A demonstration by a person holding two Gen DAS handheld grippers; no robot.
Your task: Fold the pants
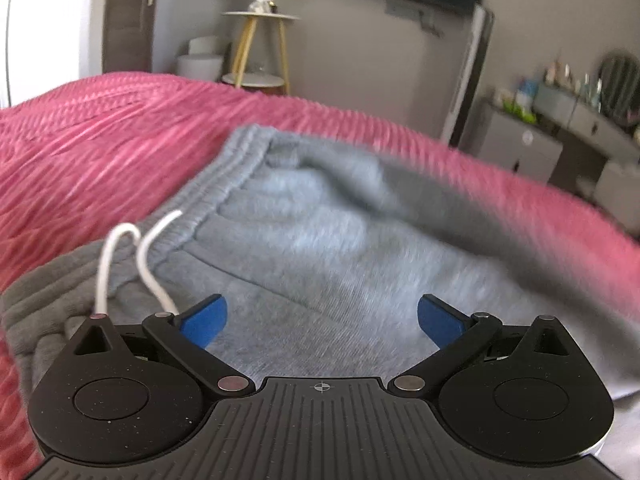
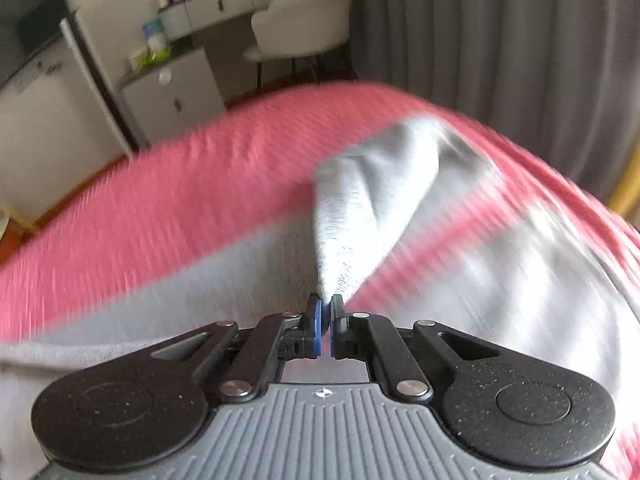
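Pinching a fold of the pants [image 2: 360, 200] in our right gripper [image 2: 326, 312], we hold the left gripper [image 1: 320, 320] wide over their waistband [image 1: 224, 184] on the blanket [image 1: 100, 140].

pants [image 1: 320, 248]: 1 | tongs [image 1: 322, 320]: 2 | drawstring ends [image 1: 160, 240]: seemingly 2

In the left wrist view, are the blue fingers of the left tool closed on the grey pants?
No, the left tool stands wide open above the grey pants.
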